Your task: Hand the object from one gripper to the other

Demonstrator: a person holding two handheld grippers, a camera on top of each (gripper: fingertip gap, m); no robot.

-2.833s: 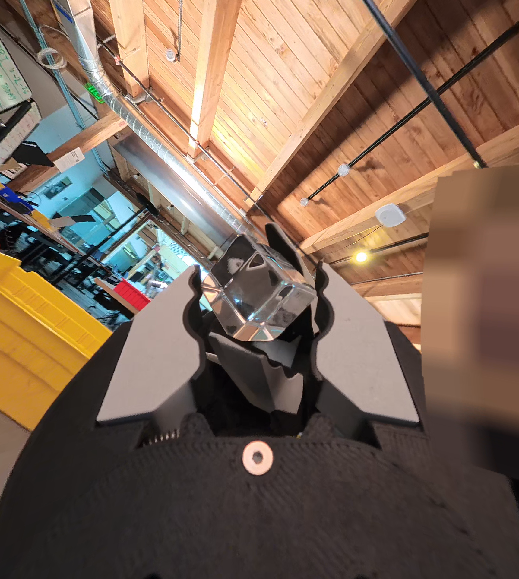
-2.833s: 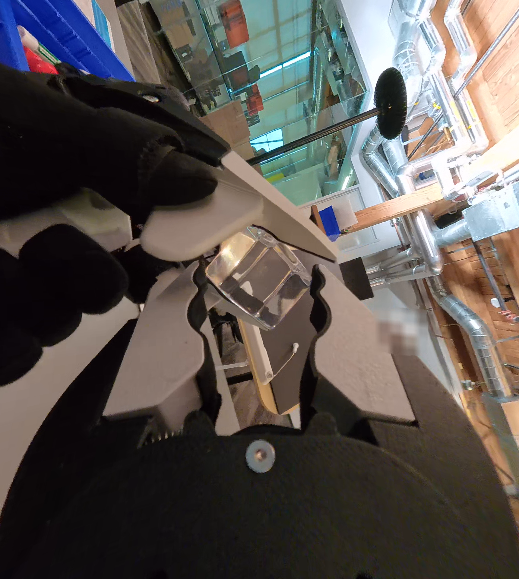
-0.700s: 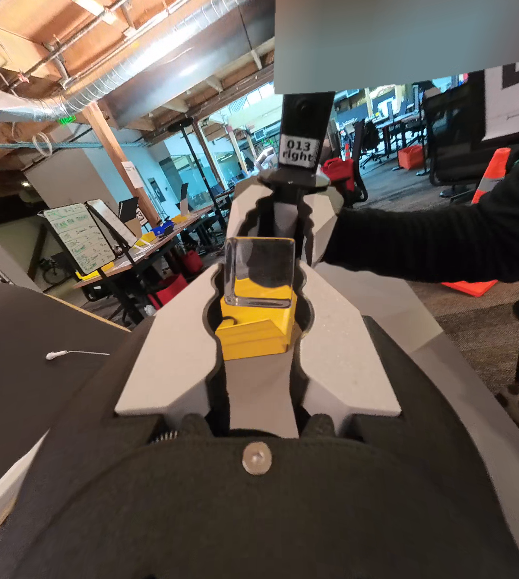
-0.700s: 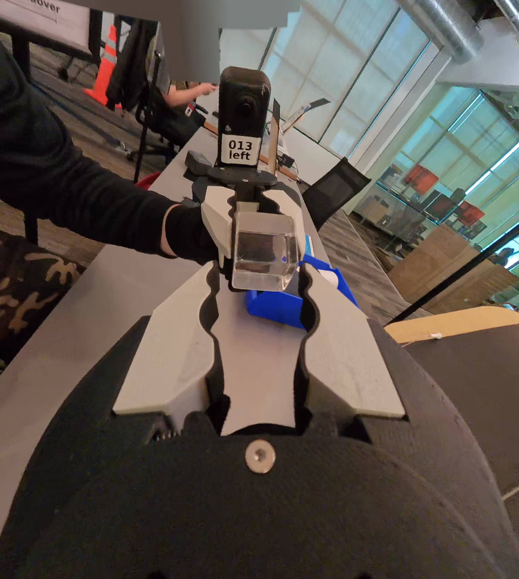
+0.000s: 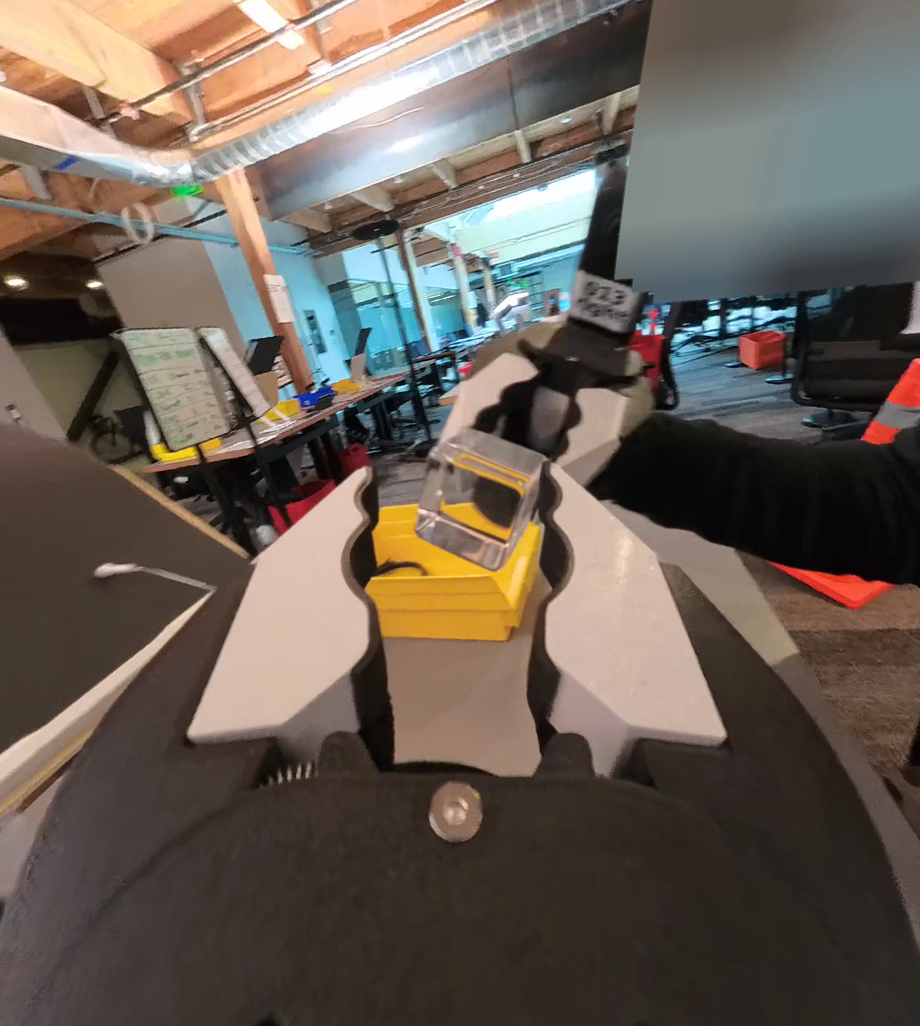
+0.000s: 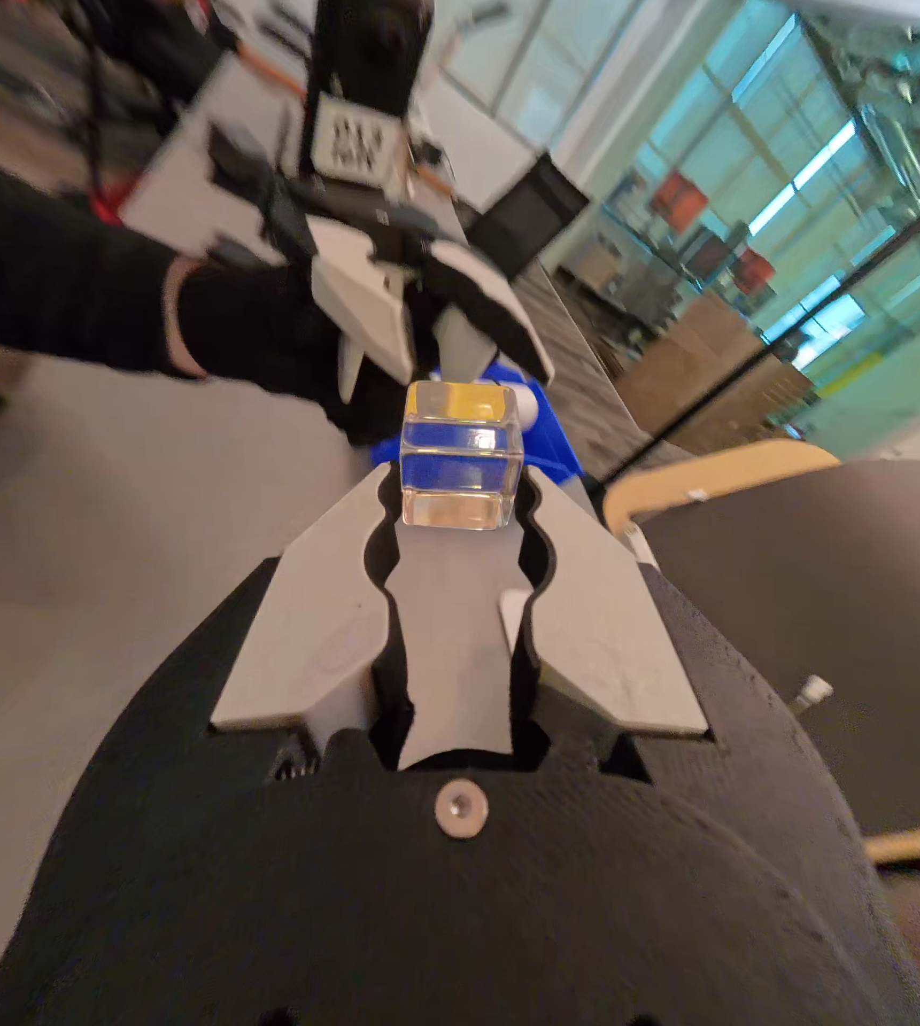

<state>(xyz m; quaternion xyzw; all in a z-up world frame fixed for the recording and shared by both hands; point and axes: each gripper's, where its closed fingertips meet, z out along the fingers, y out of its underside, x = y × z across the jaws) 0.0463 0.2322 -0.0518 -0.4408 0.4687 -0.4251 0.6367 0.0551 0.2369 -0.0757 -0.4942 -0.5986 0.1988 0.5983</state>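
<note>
The left gripper (image 5: 456, 488) has let go, grey jaws wide; the tilted right gripper (image 6: 457, 477) pinches the clear, glassy, round-edged cube (image 6: 460, 449).

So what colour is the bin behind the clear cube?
Yellow bin, clearest in the left wrist view.

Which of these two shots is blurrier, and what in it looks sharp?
Right wrist view: blurrier, with the left hand-held gripper and windows smeared, yet the clear cube looks crisp. Left wrist view: milder smear on the right hand-held gripper and ceiling; wide-angle bending in both.
</note>
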